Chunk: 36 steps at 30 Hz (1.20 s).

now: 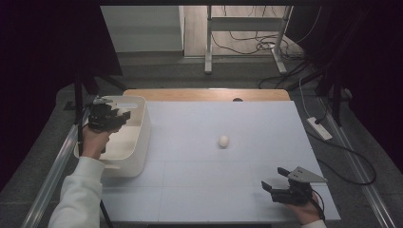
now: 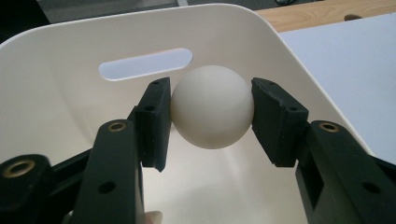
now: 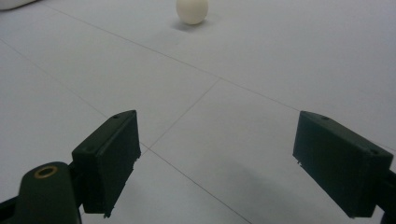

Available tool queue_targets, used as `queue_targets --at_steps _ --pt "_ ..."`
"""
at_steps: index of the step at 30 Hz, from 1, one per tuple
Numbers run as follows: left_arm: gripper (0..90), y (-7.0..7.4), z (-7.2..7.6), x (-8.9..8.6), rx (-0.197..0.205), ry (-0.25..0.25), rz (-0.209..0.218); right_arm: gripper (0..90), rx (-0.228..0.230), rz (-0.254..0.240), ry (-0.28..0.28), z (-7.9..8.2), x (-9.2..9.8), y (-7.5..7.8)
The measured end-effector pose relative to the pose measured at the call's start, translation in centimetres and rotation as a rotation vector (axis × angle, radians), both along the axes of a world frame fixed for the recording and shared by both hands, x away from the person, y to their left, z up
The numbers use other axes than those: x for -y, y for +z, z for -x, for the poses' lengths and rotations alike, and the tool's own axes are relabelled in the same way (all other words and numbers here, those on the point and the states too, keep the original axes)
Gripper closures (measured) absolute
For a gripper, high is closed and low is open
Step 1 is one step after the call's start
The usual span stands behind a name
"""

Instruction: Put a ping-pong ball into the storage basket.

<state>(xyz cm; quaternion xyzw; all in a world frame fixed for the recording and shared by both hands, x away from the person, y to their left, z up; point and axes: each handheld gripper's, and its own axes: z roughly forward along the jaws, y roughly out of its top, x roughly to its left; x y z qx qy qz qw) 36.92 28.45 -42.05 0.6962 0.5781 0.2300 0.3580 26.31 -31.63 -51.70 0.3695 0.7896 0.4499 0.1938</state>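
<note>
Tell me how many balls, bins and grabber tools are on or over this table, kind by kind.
White balls: 2, one held in the left gripper over the bin, one ball loose on the table
White bins: 1
Grippers: 2, the right gripper open near the table's front edge
Total: 5

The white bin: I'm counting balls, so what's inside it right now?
Over the white bin, the left gripper clamps one white ball. The visible floor is bare; the gripper and ball hide the rest.
</note>
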Motion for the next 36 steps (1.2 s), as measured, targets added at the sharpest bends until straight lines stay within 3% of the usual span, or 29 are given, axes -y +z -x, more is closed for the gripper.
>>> queue_targets --at_steps 5,10,16,26,36 --pt "48.1 0.0 0.1 0.0 0.006 0.002 -0.006 14.9 0.0 0.0 -0.001 0.0 0.0 0.0" --pt "32.7 0.4 0.4 0.4 0.033 -0.006 -0.008 14.9 0.001 0.0 -0.001 0.0 0.0 0.0" --pt "24.1 1.0 0.9 0.8 0.064 -0.04 0.02 14.9 0.001 0.001 -0.002 0.0 0.0 0.0" --pt "22.3 2.4 2.5 1.9 0.126 -0.094 0.048 14.9 0.0 0.0 -0.002 0.0 0.1 0.0" --pt "22.2 3.0 4.2 2.7 0.172 -0.162 0.122 14.9 0.0 -0.007 0.0 -0.1 0.0 0.0"
